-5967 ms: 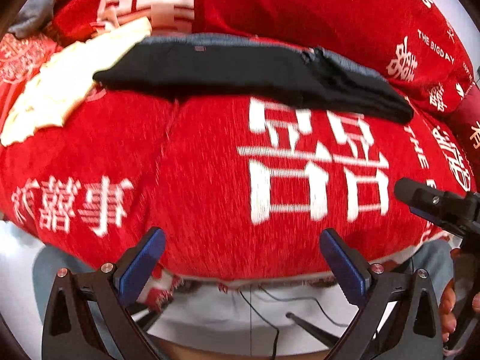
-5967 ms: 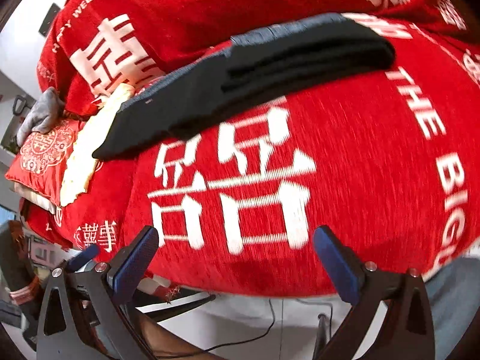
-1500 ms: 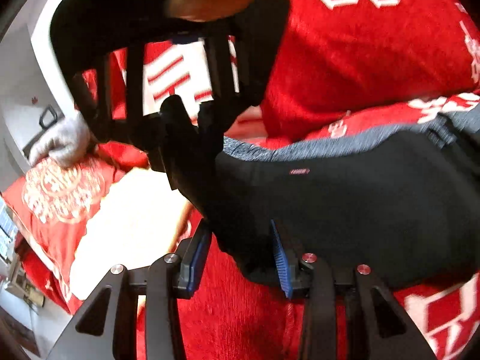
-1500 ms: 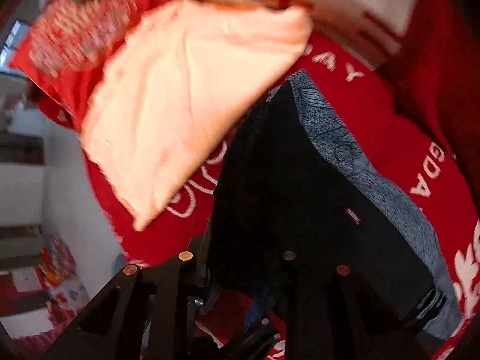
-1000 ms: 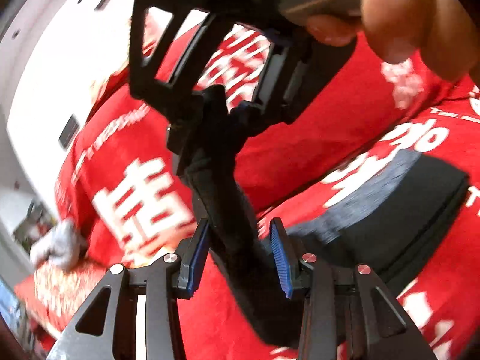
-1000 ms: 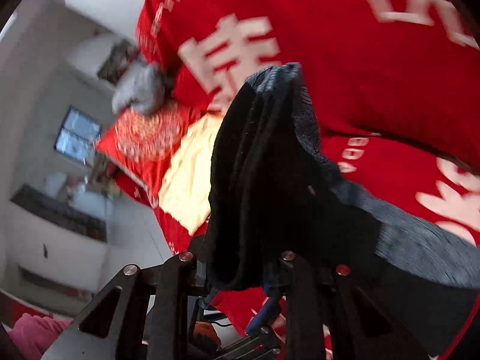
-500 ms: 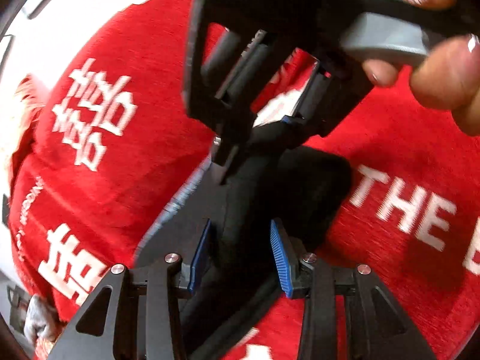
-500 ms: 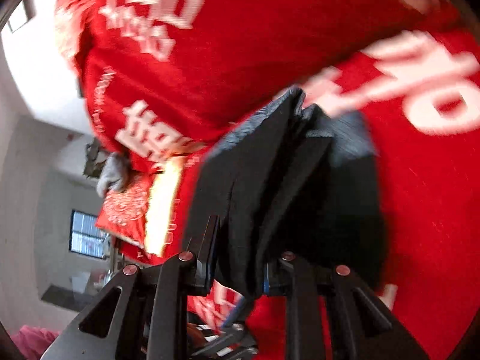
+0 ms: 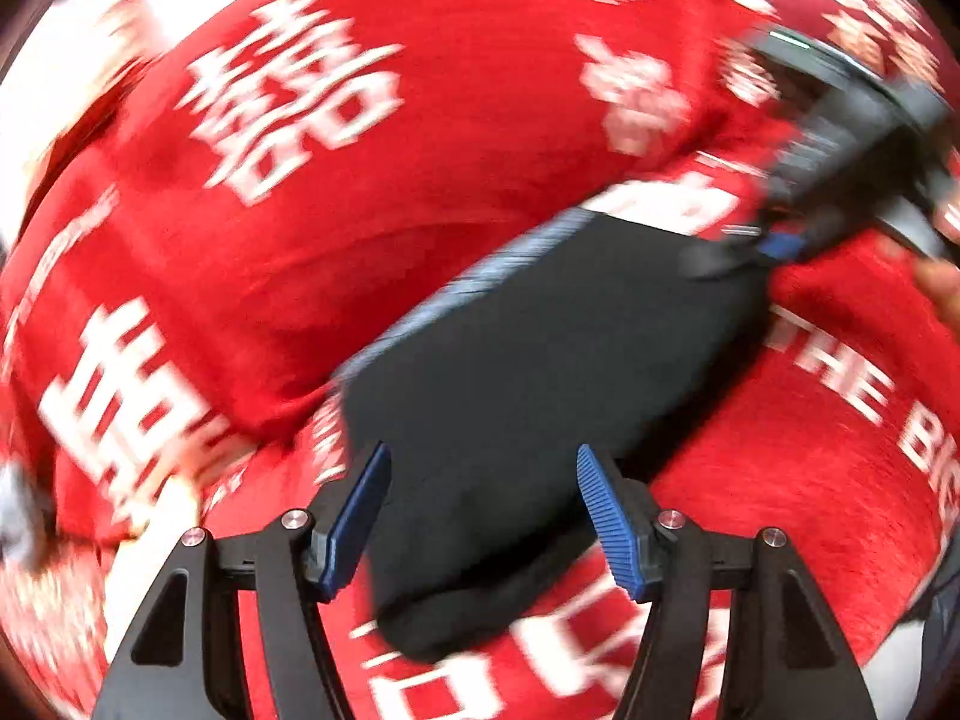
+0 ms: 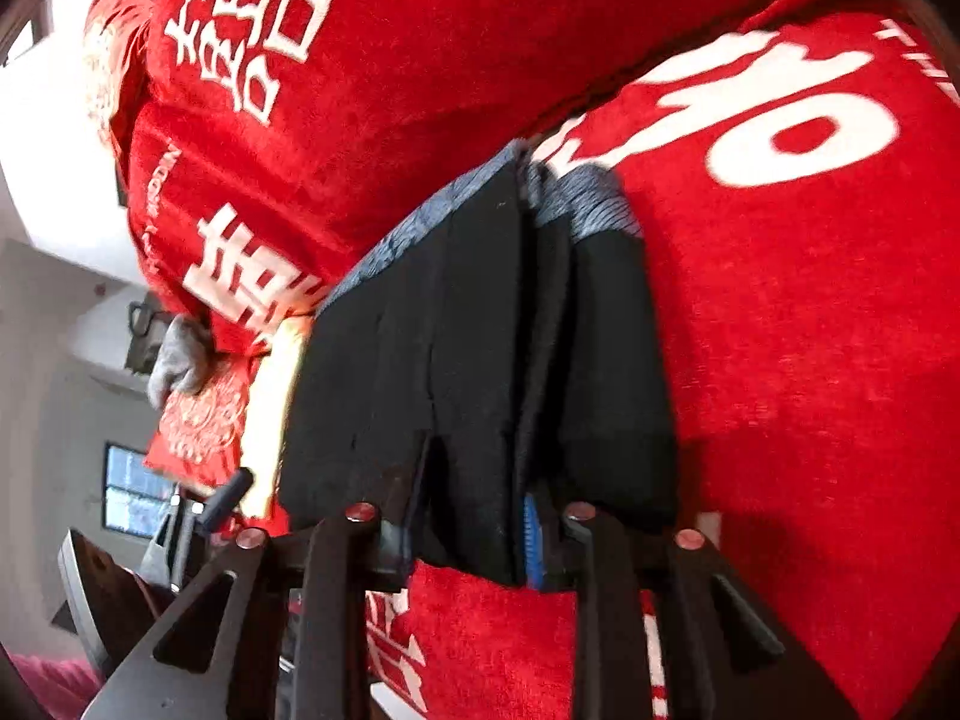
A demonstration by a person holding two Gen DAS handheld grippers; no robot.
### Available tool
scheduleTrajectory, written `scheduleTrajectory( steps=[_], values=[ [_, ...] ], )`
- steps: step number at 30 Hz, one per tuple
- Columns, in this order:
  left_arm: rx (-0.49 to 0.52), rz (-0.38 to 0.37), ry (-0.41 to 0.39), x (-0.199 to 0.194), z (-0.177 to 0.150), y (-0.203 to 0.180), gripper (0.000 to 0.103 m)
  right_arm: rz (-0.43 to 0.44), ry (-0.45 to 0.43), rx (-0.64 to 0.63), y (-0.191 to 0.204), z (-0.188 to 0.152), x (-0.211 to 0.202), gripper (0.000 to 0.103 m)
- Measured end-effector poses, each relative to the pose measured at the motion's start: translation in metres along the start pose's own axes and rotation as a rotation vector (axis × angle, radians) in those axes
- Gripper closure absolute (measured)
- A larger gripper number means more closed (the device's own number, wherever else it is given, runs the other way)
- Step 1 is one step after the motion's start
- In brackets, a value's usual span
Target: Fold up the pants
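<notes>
Six seconds back the pants (image 9: 540,396) lay as one long dark strip across the red cover; since then they have been doubled over on themselves, and now they sit as a short thick packet on the red cover (image 9: 810,450). Left gripper (image 9: 480,516) has just been opening: its blue fingers (image 9: 606,516) stand apart on either side of the near end of the packet, not pressing it. In the right wrist view the right gripper (image 10: 474,540) has its fingers nearly closed with a fold of black cloth between them; they have just begun to spread, though the pads seem to be on the cloth.

By the look of it, the fold is all but done: the layers are stacked and lying down. What appears left is for the right gripper to let go and perhaps a smoothing of edges.

In the left wrist view the packet's long axis runs from lower centre to the upper right of the frame, grey waistband (image 9: 480,282) along its upper left edge.
</notes>
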State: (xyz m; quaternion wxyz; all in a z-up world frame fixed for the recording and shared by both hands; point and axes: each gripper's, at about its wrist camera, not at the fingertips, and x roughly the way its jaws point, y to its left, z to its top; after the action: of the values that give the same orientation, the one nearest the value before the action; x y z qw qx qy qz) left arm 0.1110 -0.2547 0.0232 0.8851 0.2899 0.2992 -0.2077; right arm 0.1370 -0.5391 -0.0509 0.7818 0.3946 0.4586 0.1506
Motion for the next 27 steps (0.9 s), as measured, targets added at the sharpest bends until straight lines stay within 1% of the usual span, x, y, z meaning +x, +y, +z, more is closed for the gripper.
scheduleTrajectory(
  steps=[2,3,5,7,9,11,14,17,21,22,24,27],
  values=[
    [-0.1,0.038,0.045,0.01,-0.001,0.035,0.037,-0.071,-0.035,-0.001,0.005,-0.002,-0.013,0.071],
    [-0.141,0.044,0.074,0.016,-0.002,0.047,0.037,-0.138,-0.058,-0.011,0.008,-0.004,-0.023,0.07],
    [-0.252,0.026,0.142,0.031,-0.01,0.071,0.037,-0.191,-0.088,-0.022,0.011,-0.009,-0.038,0.069],
    [-0.341,-0.013,0.193,0.043,-0.014,0.086,0.037,-0.193,-0.127,-0.026,0.015,-0.017,-0.055,0.069],
    [-0.398,-0.063,0.24,0.054,-0.022,0.089,0.037,-0.174,-0.158,-0.033,0.026,-0.024,-0.064,0.069],
    [-0.411,-0.061,0.252,0.06,-0.029,0.082,0.037,-0.155,-0.164,-0.041,0.035,-0.026,-0.063,0.069],
    [-0.402,-0.028,0.258,0.068,-0.036,0.075,0.036,-0.122,-0.146,-0.06,0.048,-0.028,-0.05,0.069],
    [-0.412,-0.01,0.253,0.064,-0.037,0.071,0.036,-0.115,-0.114,-0.07,0.056,-0.032,-0.025,0.069],
    [-0.415,-0.025,0.257,0.062,-0.035,0.075,0.036,-0.152,-0.078,-0.056,0.049,-0.036,-0.003,0.069],
    [-0.419,-0.027,0.258,0.062,-0.036,0.075,0.033,-0.148,-0.079,-0.044,0.044,-0.038,-0.001,0.071],
    [-0.422,-0.001,0.255,0.061,-0.037,0.076,0.027,-0.115,-0.098,0.0,0.034,-0.042,-0.001,0.071],
    [-0.401,0.008,0.257,0.063,-0.034,0.074,0.027,-0.119,-0.099,-0.013,0.031,-0.044,0.001,0.071]
  ],
)
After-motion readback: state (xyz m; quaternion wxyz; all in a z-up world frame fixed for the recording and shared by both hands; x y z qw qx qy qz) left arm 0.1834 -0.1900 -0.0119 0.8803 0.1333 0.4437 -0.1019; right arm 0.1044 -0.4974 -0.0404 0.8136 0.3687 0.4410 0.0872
